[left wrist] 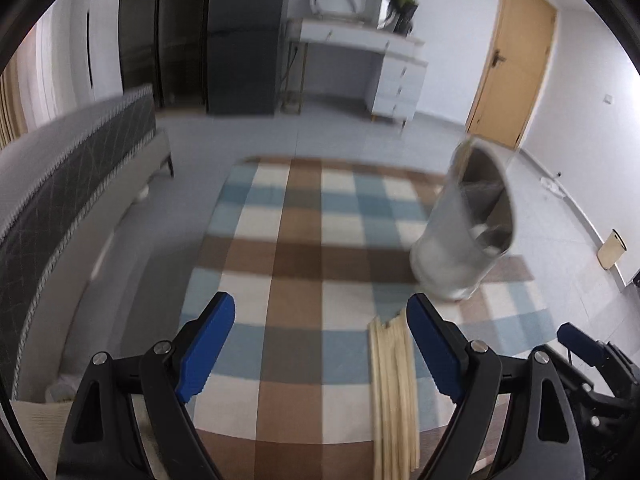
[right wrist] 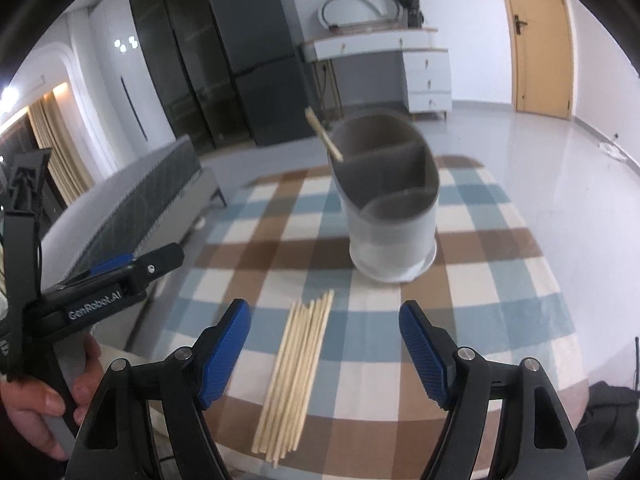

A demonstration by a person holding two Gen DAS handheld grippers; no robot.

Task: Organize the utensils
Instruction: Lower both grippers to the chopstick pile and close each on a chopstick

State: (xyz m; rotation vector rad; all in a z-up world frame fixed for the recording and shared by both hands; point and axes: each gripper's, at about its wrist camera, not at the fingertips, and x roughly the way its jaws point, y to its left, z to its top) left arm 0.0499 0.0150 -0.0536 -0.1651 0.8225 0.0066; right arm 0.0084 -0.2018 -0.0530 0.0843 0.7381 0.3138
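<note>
A bundle of several wooden chopsticks point(right wrist: 298, 376) lies on the checked tablecloth point(right wrist: 500, 240), between and just ahead of my open right gripper point(right wrist: 325, 320). A white utensil holder point(right wrist: 390, 208) with grey compartments stands beyond it, with one chopstick point(right wrist: 324, 134) leaning out of its left compartment. In the left wrist view the bundle point(left wrist: 394, 392) lies by the right finger of my open, empty left gripper point(left wrist: 320, 312), and the holder point(left wrist: 466, 220) stands to the right. The left gripper also shows at the left of the right wrist view point(right wrist: 120, 268).
The table is round with the checked cloth point(left wrist: 300, 240) over it. A grey sofa point(left wrist: 72, 184) stands left of the table. A dark fridge point(right wrist: 260, 52), a white desk point(right wrist: 384, 52) and a wooden door point(right wrist: 540, 36) are across the floor.
</note>
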